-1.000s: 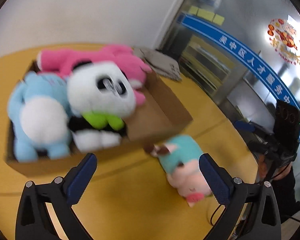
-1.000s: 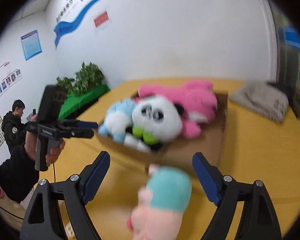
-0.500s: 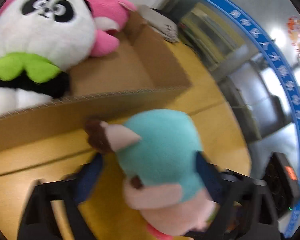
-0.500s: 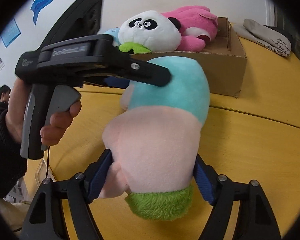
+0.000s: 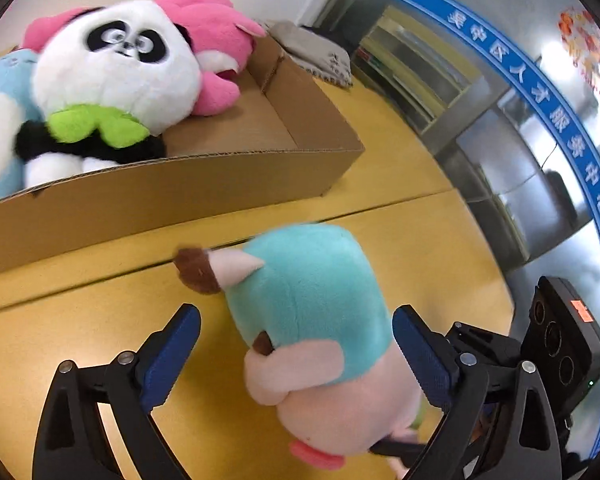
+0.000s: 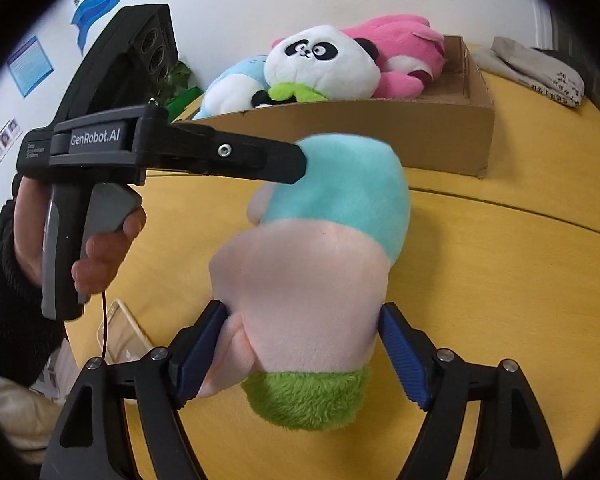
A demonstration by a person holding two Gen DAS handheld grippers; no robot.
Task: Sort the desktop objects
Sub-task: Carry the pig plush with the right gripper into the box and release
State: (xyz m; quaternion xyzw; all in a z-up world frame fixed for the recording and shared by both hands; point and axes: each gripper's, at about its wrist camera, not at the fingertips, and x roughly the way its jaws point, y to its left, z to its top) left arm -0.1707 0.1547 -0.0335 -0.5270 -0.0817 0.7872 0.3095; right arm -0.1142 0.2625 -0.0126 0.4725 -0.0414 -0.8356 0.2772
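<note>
Your left gripper (image 5: 296,354) has its jaws spread wide, and they've just been opening back up after a squeeze. The teal-and-pink plush (image 5: 320,320) sits between them on the yellow table (image 5: 80,340): its teal back fills most of the gap, the right-hand pad is right up against its side, and the left-hand pad stands clear with bare table showing between pad and toy. So that one isn't gripping anything.

Your right gripper (image 6: 300,354) is on the same plush (image 6: 316,272) from the other end. Its jaws are at a medium spread and have just eased open a touch, with the pink part of the toy between them. The left pad is pressed into the pink fabric and the right pad looks like it's touching too, though the blur there makes it hard to be sure how firmly. The green fuzzy bit hangs just below the pads, towards the camera.

Straight ahead of both sets of jaws, just past the plush, is the cardboard box (image 5: 180,196) with the panda (image 5: 116,72), the pink plush (image 5: 216,36) and the light blue plush (image 5: 0,120) already in it. Beyond the box, off to the right, a grey folded cloth (image 5: 312,52) lies on the table.
</note>
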